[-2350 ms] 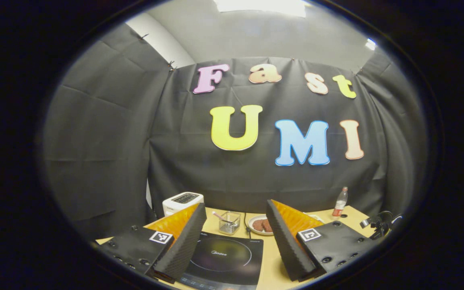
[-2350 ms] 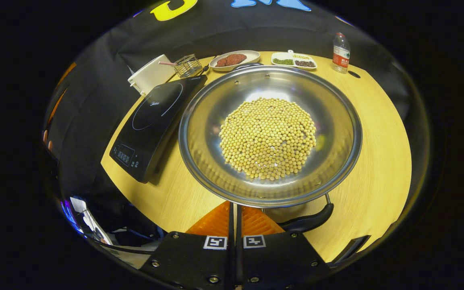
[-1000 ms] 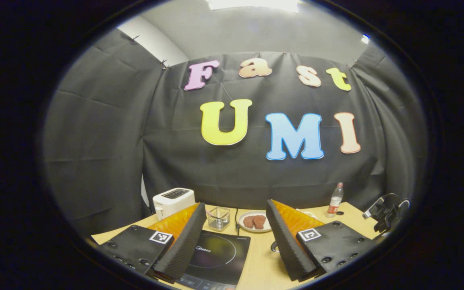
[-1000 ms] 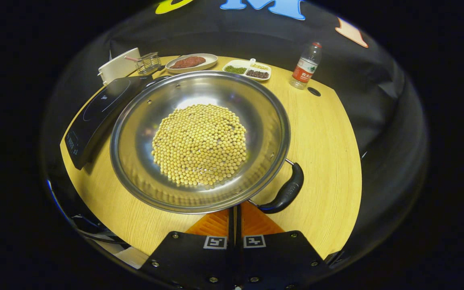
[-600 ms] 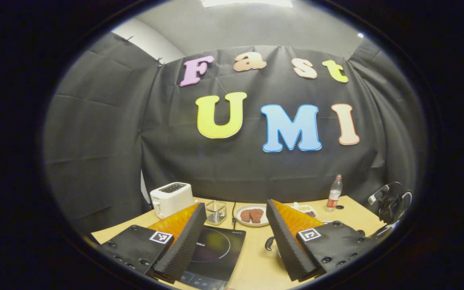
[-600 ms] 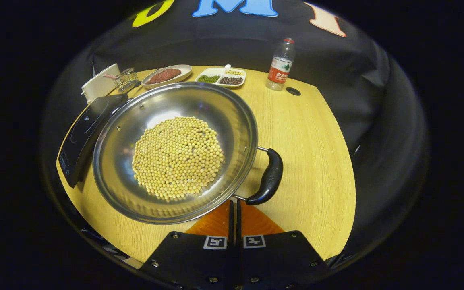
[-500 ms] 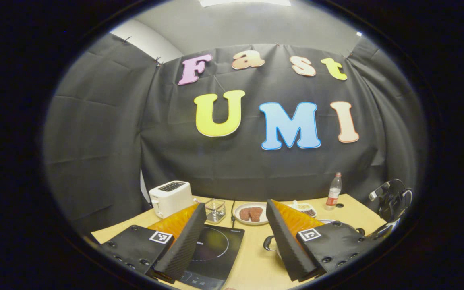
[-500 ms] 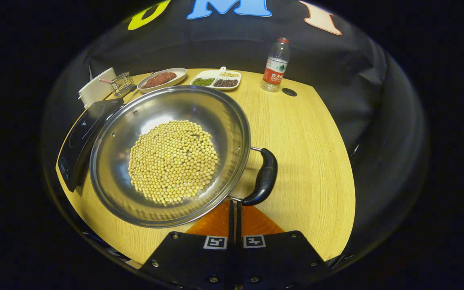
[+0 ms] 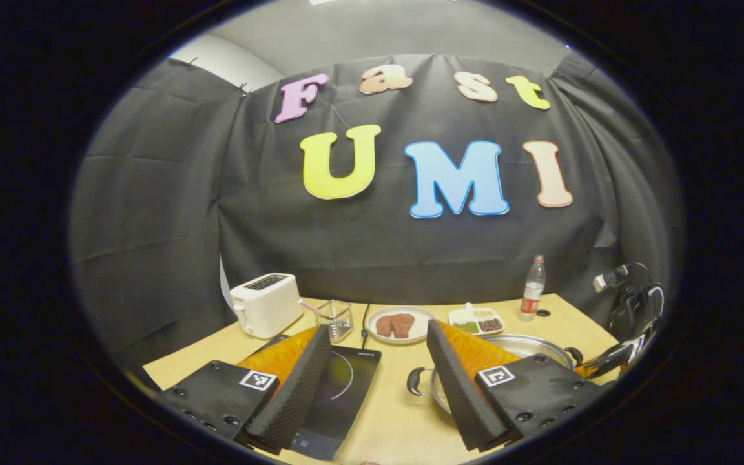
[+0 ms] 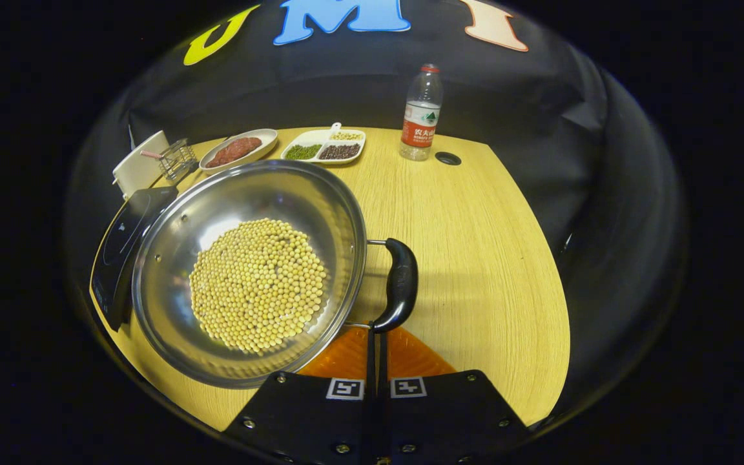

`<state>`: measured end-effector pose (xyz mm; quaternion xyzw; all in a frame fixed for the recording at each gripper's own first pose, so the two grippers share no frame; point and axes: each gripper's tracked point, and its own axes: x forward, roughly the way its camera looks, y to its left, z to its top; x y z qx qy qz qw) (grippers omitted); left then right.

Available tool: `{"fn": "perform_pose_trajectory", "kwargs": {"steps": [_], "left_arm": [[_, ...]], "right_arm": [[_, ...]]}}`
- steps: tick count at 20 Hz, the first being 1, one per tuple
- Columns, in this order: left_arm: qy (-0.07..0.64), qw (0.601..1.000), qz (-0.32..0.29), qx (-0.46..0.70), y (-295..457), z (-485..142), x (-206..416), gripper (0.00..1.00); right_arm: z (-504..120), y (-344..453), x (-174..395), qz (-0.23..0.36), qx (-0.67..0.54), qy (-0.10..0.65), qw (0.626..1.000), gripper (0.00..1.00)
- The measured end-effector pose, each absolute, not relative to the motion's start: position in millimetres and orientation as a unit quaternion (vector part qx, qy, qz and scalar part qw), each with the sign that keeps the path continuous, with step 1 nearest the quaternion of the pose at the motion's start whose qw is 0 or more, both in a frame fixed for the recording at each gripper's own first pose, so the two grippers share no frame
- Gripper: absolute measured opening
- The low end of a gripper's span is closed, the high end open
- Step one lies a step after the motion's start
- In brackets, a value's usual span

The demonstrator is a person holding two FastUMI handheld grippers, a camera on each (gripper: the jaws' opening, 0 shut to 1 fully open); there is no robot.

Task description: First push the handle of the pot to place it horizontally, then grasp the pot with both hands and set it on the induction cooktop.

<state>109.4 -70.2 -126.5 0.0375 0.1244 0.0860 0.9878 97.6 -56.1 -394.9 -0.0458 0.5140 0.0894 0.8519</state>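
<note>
1. Pressing together w/ only a thin slit between them, the right gripper point(image 10: 376, 339) fingers hold nothing; the tips sit right at the near end of the pot's black handle point(image 10: 399, 284), contact can't be confirmed.
2. Pot point(image 10: 178, 258) sits on the table point(image 10: 475, 258), steel, wide, w/ a heap of yellow beans point(image 10: 257, 284) in the middle.
3. In the right gripper view that handle sticks out on the pot's right side, running near-to-far alongside the rim.
4. Cooktop point(image 10: 123, 242) lies at the pot's left, black; pot rim overlaps its edge in that view, touching or not can't tell.
5. Left gripper point(image 9: 378, 381) stands wide open, nothing between the fingers, held above the table.
6. In the left gripper view the cooktop point(image 9: 336, 387) shows between the fingers, towards the left one; the pot point(image 9: 527, 345) is right of it, partly behind the right finger, w/ its other small handle point(image 9: 416, 381) pointing left.
7. Far side of table, left to right: toaster point(image 9: 265, 303), wire basket point(image 9: 335, 318), plate of meat point(image 9: 400, 324), divided dish point(image 9: 475, 321) of beans, bottle point(image 9: 531, 296).
8. At the right edge of the left gripper view: the right gripper's body point(image 9: 630, 316) w/ cables.
</note>
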Motion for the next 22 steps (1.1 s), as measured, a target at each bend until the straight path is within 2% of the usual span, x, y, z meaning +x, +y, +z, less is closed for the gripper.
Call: {"fn": "perform_pose_trajectory", "kwargs": {"steps": [5, 6, 7, 8, 9, 12, 16, 17, 20, 22], "left_arm": [[0.142, 0.986, 0.081, 0.034, -77, -146, 110, 1.00], [0.146, 0.986, 0.078, 0.030, -78, -151, 111, 0.92], [0.150, 0.985, 0.076, 0.025, -80, -155, 113, 0.94], [0.153, 0.985, 0.073, 0.021, -80, -159, 114, 0.96], [0.156, 0.985, 0.071, 0.017, -82, -162, 115, 0.98], [0.169, 0.984, 0.062, 0.009, -87, -178, 123, 0.98], [0.196, 0.980, 0.047, -0.002, -96, -204, 135, 1.00], [0.203, 0.978, 0.044, -0.003, -98, -211, 139, 0.98], [0.226, 0.974, 0.032, -0.008, -106, -234, 150, 1.00], [0.246, 0.969, 0.027, -0.014, -109, -253, 157, 0.98]], "right_arm": [[-373, -67, 106, 0.069, -0.031, 0.465, 0.882, 0.01], [-363, -70, 110, 0.063, -0.028, 0.443, 0.894, 0.01], [-351, -72, 113, 0.060, -0.019, 0.422, 0.904, 0.01], [-341, -69, 112, 0.061, -0.008, 0.404, 0.913, 0.08], [-333, -66, 113, 0.068, 0.003, 0.389, 0.919, 0.17], [-316, -60, 114, 0.087, 0.014, 0.355, 0.931, 0.98], [-314, -56, 118, 0.097, 0.011, 0.343, 0.934, 0.96], [-315, -56, 119, 0.097, 0.011, 0.343, 0.934, 0.96], [-321, -57, 124, 0.098, 0.012, 0.346, 0.933, 0.96], [-328, -56, 129, 0.097, 0.015, 0.352, 0.931, 0.96]]}}
